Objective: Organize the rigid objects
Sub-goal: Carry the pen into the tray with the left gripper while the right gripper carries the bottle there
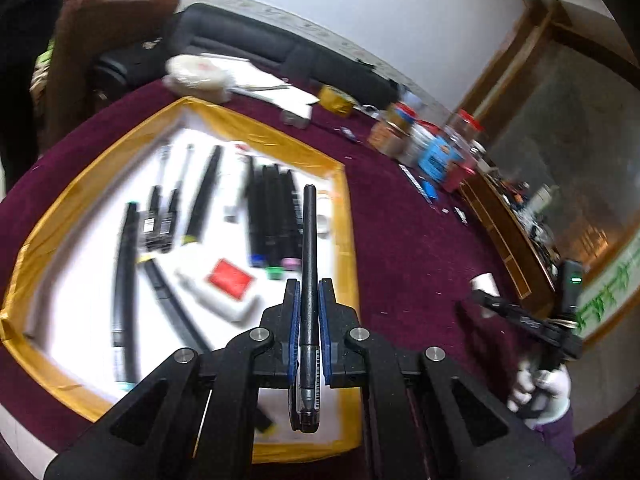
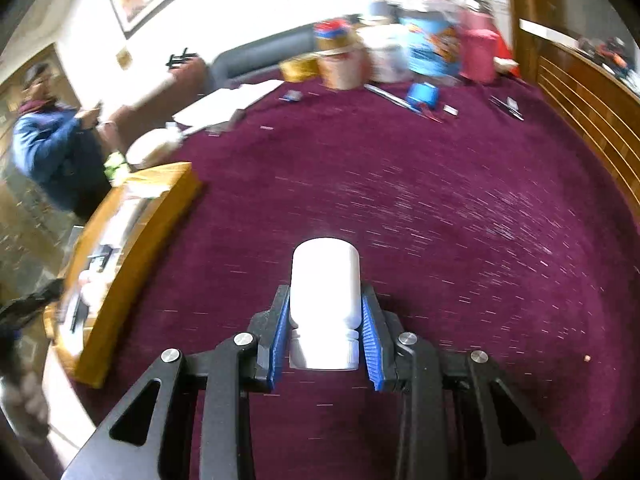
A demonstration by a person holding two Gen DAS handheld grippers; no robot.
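My left gripper [image 1: 308, 286] is shut on a black pen [image 1: 309, 256] that points forward over the near right part of a white tray with a yellow taped rim [image 1: 100, 168]. Several black pens and markers [image 1: 268, 216] lie in that tray, beside a white eraser with a red label [image 1: 224, 286]. My right gripper [image 2: 324, 292] is shut on a white plastic bottle [image 2: 325, 292], cap toward the camera, above the maroon cloth [image 2: 440, 208]. The left wrist view catches that right gripper [image 1: 484, 294] with the white bottle [image 1: 486, 284] at the far right. The tray's yellow rim [image 2: 136, 248] is at the left of the right wrist view.
Jars, a blue box and a pink container [image 1: 436, 152] crowd the far side of the cloth, with papers [image 1: 264, 84] and a yellow tape roll [image 1: 336, 98] nearby. A wooden shelf [image 1: 508, 240] borders the right. A person in a blue jacket [image 2: 52, 156] stands beyond the tray.
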